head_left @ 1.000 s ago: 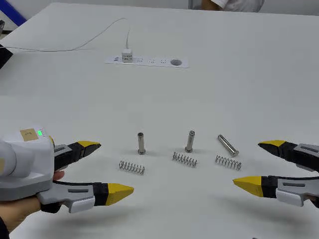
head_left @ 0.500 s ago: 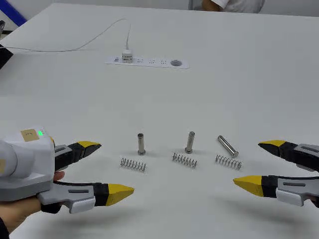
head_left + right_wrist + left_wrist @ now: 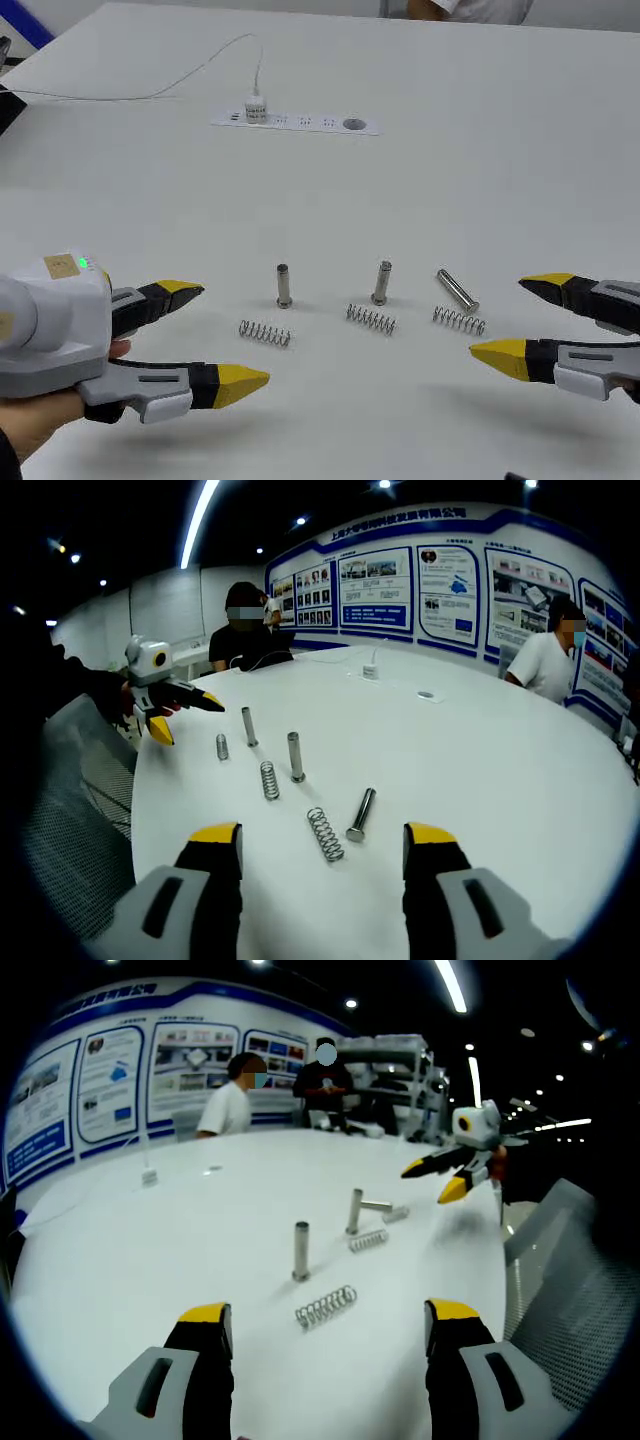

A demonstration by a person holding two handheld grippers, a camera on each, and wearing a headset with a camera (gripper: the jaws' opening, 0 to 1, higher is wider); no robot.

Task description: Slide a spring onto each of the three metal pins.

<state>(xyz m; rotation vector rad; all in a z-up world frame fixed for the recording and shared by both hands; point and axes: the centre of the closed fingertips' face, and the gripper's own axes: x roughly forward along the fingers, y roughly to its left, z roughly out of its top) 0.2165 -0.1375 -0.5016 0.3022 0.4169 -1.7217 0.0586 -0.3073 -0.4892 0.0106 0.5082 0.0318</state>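
Three metal pins are on the white table. The left pin [image 3: 284, 285] and the middle pin [image 3: 382, 282] stand upright, and the right pin [image 3: 457, 291] lies on its side. In front of each pin a spring lies flat: left spring [image 3: 265, 333], middle spring [image 3: 371, 319], right spring [image 3: 459, 320]. My left gripper [image 3: 222, 334] hovers open to the left of the left spring, holding nothing. My right gripper [image 3: 510, 317] hovers open just right of the right spring, also holding nothing. In the right gripper view the nearest spring [image 3: 323, 833] and the lying pin [image 3: 361, 814] sit between its open jaws.
A white power strip [image 3: 295, 123] with a plugged-in charger [image 3: 256, 108] and its cable lies further back on the table [image 3: 480, 180]. People stand at the table's far side [image 3: 228, 1100]. A grey mesh chair [image 3: 570, 1290] is beside the table edge.
The right gripper has drifted slightly away from me; the pins, the springs and the left gripper are as before.
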